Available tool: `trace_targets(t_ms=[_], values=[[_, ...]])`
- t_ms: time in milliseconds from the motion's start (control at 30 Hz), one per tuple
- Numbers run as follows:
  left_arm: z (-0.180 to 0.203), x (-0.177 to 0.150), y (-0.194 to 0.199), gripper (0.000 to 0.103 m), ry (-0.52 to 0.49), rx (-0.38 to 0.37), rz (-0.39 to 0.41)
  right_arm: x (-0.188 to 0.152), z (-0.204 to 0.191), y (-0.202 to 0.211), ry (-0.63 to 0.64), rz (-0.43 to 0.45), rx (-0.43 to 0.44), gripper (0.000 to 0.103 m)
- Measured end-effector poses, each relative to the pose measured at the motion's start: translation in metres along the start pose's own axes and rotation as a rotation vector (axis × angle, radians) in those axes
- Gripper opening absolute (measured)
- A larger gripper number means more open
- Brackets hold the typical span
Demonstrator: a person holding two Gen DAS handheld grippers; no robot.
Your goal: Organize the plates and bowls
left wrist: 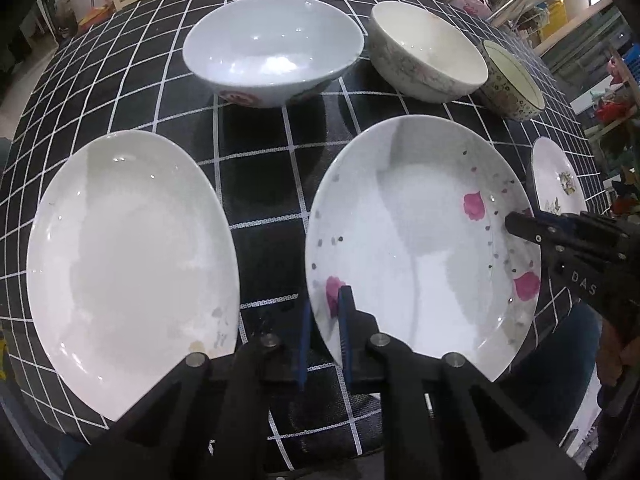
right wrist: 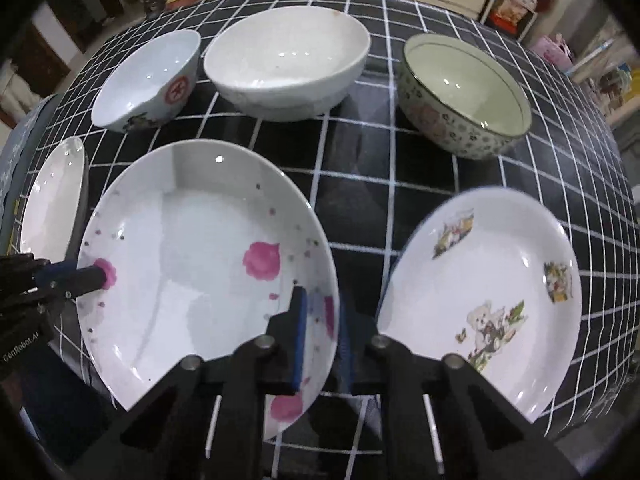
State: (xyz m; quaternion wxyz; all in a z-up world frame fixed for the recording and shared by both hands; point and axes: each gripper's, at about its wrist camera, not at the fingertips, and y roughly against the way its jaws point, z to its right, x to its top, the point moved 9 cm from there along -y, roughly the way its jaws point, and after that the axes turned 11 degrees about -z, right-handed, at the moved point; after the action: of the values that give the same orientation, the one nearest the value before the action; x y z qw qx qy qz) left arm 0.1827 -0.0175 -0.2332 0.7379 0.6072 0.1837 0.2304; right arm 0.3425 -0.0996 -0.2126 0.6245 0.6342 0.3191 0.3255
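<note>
Left gripper (left wrist: 325,336) clamped on pink-flower plate (left wrist: 420,248) left rim; right gripper (right wrist: 322,340) clamped on its right rim. Plate empty, on checked tablecloth (left wrist: 260,184). Left of it: plain white plate (left wrist: 128,272), empty. Right: bear-print plate (right wrist: 488,296), empty. Beyond: three empty bowls, pale blue bowl (left wrist: 272,52), white bowl (left wrist: 428,52), patterned bowl (right wrist: 464,96).

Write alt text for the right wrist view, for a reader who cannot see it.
The right gripper pinches the right rim of a pink-flowered plate while the left gripper clamps its opposite rim. On the black checked tablecloth a cartoon-print plate lies to the right, three bowls stand behind, and a plain white plate lies far left.
</note>
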Motion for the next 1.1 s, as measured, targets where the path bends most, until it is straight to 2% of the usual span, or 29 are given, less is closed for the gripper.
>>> trace_targets(t_ms=[400,767,1100], values=[[0.002,-0.011,0.001,0.012,-0.019,-0.004,0.022,-0.011,-0.002,-0.016,-0.029,-0.006,-0.059,0.024],[-0.007,-0.024,0.015,0.01,0.003,0.011,0.029,-0.006,-0.016,-0.028,-0.107,-0.03,0.021,0.023],[-0.041,-0.017,0.049,0.01,0.037,0.055,0.075,0.022,-0.057,0.005,-0.058,0.017,0.041,0.023]])
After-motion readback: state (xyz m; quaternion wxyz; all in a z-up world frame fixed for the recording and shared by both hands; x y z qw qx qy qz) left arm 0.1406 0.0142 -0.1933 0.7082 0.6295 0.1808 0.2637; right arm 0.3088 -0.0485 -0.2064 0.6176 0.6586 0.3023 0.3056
